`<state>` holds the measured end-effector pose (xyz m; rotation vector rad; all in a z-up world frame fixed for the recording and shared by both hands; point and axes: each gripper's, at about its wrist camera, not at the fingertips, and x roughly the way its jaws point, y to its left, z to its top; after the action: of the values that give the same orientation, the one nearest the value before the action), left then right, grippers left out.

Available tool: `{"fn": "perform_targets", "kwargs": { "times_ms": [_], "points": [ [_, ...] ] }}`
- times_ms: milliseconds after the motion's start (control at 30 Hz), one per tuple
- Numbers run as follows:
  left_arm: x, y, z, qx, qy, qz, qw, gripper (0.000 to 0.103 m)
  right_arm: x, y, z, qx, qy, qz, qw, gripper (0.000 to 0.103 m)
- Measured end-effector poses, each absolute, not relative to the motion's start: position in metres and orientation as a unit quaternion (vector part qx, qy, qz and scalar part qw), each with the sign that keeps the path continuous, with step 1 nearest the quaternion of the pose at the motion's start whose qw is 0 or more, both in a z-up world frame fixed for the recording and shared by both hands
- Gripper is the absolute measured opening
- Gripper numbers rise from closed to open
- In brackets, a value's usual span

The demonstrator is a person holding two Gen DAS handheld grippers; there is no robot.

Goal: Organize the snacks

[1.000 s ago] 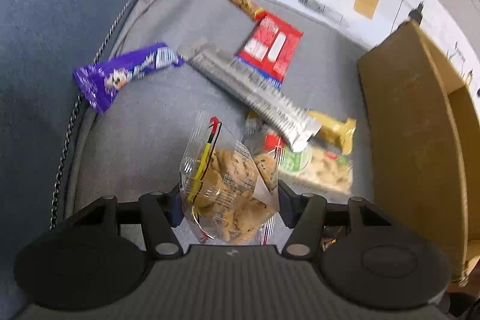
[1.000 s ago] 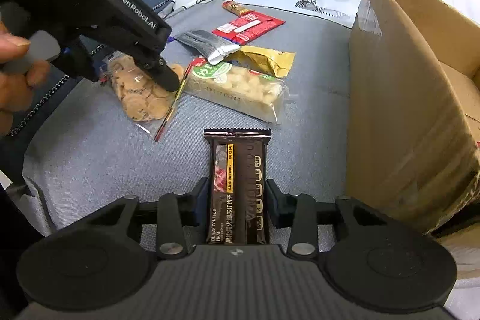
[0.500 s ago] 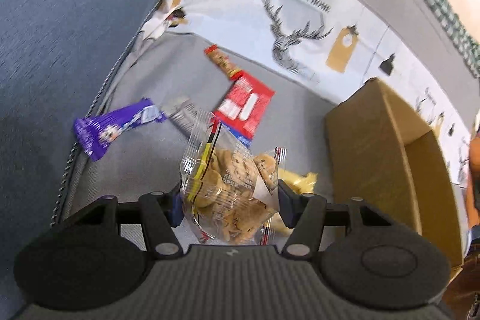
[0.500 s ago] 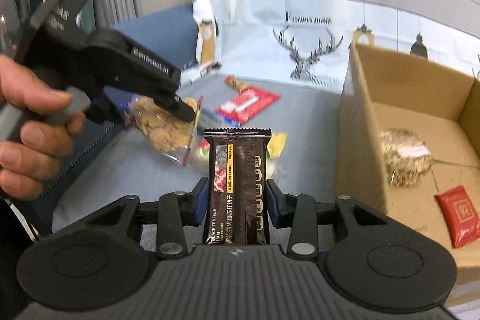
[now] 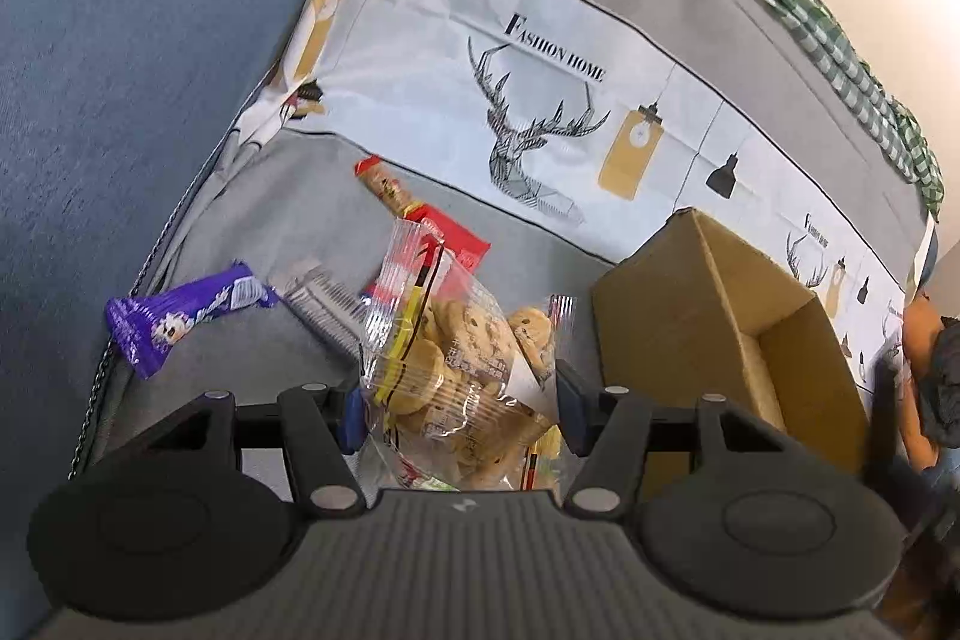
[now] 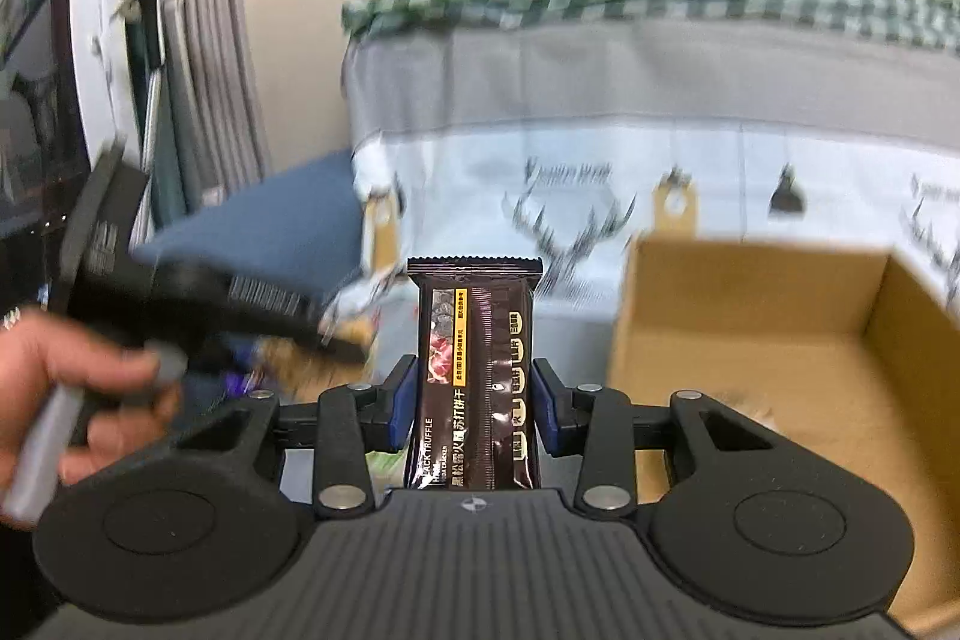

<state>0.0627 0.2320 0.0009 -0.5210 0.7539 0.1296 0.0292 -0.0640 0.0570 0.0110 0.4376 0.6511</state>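
Cardboard box (image 6: 780,358) sits open ahead-right of my right gripper (image 6: 473,403), which clamps a dark truffle cracker bar (image 6: 474,370), while my left gripper (image 5: 457,400) pinches a clear cookie bag (image 5: 456,358) upright.

Roughly six snack packs (image 5: 456,370), one cardboard box (image 5: 690,316)

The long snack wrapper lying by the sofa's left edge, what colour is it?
Purple with white print, the long snack wrapper shows best in the left wrist view.

Even indoor light, fisheye-bent edges (right wrist view heavily motion-blurred).
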Motion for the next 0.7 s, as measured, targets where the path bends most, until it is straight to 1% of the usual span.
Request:
{"fn": "perform_targets", "kwargs": {
  "times_ms": [100,200,267,433,600,700],
  "points": [
    [0.062,0.227,0.006,-0.242,0.351,0.063,0.902,0.064,0.048,-0.086,0.079,0.006,0.188,0.303,0.934,0.041],
    [0.062,0.217,0.012,-0.227,0.340,0.066,0.910,0.064,0.067,-0.106,0.085,0.008,0.170,0.279,0.945,0.041],
    [0.062,0.210,0.016,-0.225,0.331,0.063,0.914,0.064,0.080,-0.120,0.076,0.019,0.169,0.251,0.953,0.041],
    [0.069,0.190,0.025,-0.221,0.310,0.047,0.923,0.064,0.092,-0.157,0.056,0.075,0.214,0.211,0.951,0.041],
    [0.077,0.162,0.034,-0.189,0.299,0.025,0.935,0.064,0.092,-0.181,0.059,0.082,0.195,0.184,0.960,0.041],
    [0.076,0.143,0.045,-0.146,0.276,0.014,0.950,0.064,0.092,-0.194,0.057,0.073,0.190,0.170,0.964,0.041]
  ]
}}
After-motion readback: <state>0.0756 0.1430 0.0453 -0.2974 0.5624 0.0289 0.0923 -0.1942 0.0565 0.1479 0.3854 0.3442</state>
